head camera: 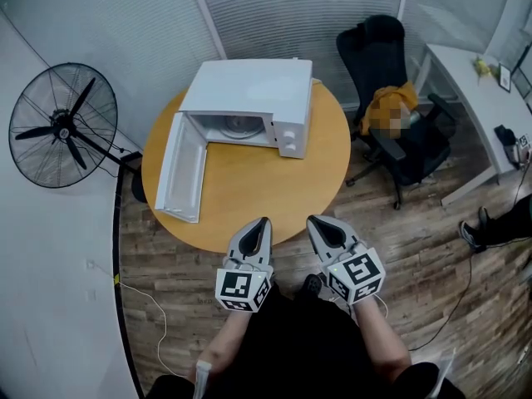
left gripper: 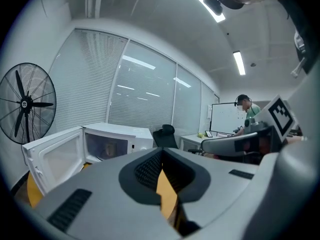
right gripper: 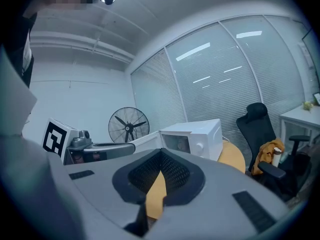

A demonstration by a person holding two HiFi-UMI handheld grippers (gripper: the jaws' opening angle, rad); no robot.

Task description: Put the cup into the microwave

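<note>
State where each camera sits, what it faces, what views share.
Head view: on the head, steeply down at table and open microwave; left gripper, right gripper and arms show.
Left gripper view: on that gripper, toward microwave; own closed jaws show.
Right gripper view: on that gripper, toward microwave; own closed jaws show.
Shared: microwave.

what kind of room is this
Most likely an office: glass walls with blinds, a black swivel chair and a white desk along one side. The microwave sits on a round wooden table, with no kitchen fittings in view.
</note>
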